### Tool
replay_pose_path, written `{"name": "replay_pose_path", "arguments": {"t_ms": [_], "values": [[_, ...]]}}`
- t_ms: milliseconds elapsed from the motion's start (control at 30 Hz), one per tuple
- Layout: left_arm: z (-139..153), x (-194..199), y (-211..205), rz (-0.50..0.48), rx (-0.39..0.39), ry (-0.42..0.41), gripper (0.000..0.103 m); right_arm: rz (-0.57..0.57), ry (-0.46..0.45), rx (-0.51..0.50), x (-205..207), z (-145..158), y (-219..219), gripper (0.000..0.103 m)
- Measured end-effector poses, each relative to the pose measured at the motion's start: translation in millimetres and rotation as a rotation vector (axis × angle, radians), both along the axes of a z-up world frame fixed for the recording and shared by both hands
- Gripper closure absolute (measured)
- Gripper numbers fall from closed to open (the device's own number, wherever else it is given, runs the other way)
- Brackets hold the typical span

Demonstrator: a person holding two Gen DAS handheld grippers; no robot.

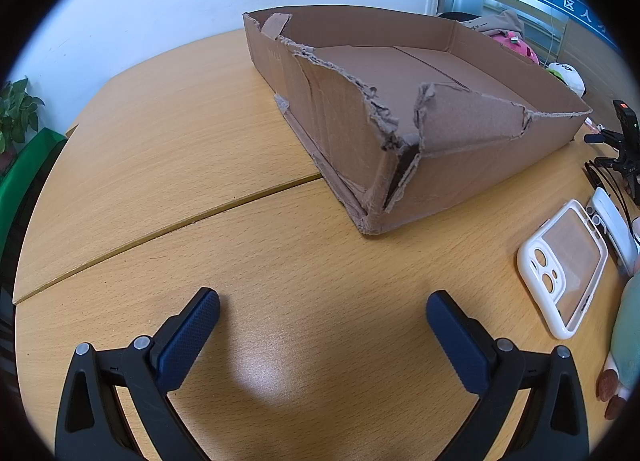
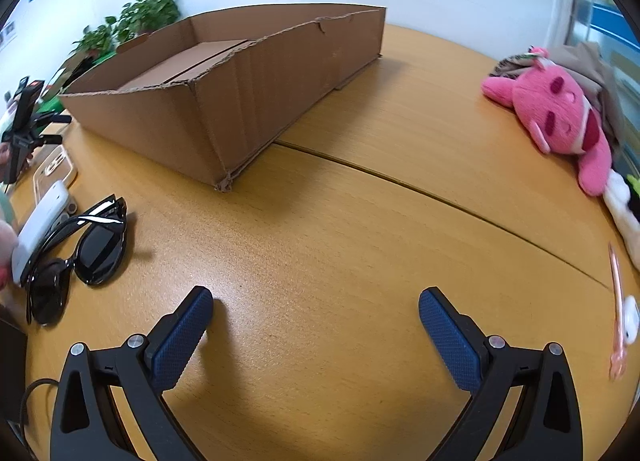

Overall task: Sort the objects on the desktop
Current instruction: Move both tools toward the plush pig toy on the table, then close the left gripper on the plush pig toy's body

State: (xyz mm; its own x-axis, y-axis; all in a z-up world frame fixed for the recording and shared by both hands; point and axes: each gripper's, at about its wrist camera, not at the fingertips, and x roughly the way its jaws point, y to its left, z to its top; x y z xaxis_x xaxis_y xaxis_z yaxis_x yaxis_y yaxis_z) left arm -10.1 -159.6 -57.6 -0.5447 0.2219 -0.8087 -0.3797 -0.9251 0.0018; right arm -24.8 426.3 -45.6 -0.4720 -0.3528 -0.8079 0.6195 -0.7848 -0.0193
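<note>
A torn, empty cardboard box (image 1: 400, 101) stands on the wooden table; it also shows in the right wrist view (image 2: 224, 101). My left gripper (image 1: 322, 305) is open and empty above bare table, in front of the box. A white phone case (image 1: 564, 265) lies to its right, with a white device (image 1: 612, 225) behind it. My right gripper (image 2: 316, 301) is open and empty over the table. Black sunglasses (image 2: 80, 245) lie to its left beside a white device (image 2: 44, 221). A pink plush toy (image 2: 560, 117) lies at the far right.
A black tripod mount (image 1: 624, 141) stands right of the box. A pink pen (image 2: 618, 313) lies at the right table edge. A teal plush (image 1: 628, 325) sits at the left view's right edge. Potted plants (image 2: 136, 17) stand behind the table. A seam (image 1: 168, 225) crosses the tabletop.
</note>
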Motion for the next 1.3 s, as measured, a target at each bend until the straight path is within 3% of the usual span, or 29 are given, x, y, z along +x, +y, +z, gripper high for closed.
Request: {"name": "replay_pose_path", "arguments": {"t_ms": [167,233,333,500,567,633,700,767,967,1067,1100,1133,1167,1200,1233,1267,1300], "values": [[3,8,4,0.075,-0.002,-0.020,0.001,-0.075,-0.004,0.003,3,1,-4,0.000],[12,23,13,0.157,-0.025,-0.016,0.010,-0.105,-0.018,0.029,10,3,-1,0.000],[41,70,19,0.265,-0.058,0.114,0.013,-0.191,0.129,0.110,46,23,8,0.001],[106,156,49,0.285,0.003,0.312,0.009,-0.163,0.251,-0.089,127,98,29,0.000],[125,178,79,0.260,0.044,0.383,0.000,-0.109,0.277,-0.110,154,124,22,0.000],[137,199,98,0.235,0.100,0.428,0.000,-0.057,0.298,-0.110,179,141,8,0.000],[145,201,121,0.219,0.169,0.428,0.000,-0.056,0.294,-0.147,195,145,-8,0.000],[145,201,137,0.216,0.252,0.408,0.000,-0.065,0.230,-0.216,202,141,-27,0.000],[128,202,163,0.204,0.286,0.327,0.001,-0.028,0.082,-0.345,220,114,-83,0.000],[116,199,170,0.166,0.335,0.269,0.001,0.009,0.081,-0.344,233,109,-101,0.000],[112,198,169,0.158,0.356,0.251,0.010,0.020,0.078,-0.342,236,108,-104,0.000],[108,196,168,0.144,0.390,0.224,0.038,0.033,0.070,-0.337,237,106,-108,0.001],[103,195,168,0.135,0.419,0.195,0.057,0.038,0.066,-0.327,239,105,-111,0.010],[98,192,168,0.134,0.438,0.166,0.087,0.037,0.068,-0.311,240,104,-113,0.032],[92,189,168,0.141,0.450,0.137,0.094,0.034,0.066,-0.299,240,103,-114,0.044],[88,187,168,0.146,0.454,0.121,0.094,0.025,0.055,-0.297,239,102,-113,0.060],[86,187,168,0.148,0.453,0.115,0.092,0.016,0.038,-0.303,237,101,-113,0.060]]}}
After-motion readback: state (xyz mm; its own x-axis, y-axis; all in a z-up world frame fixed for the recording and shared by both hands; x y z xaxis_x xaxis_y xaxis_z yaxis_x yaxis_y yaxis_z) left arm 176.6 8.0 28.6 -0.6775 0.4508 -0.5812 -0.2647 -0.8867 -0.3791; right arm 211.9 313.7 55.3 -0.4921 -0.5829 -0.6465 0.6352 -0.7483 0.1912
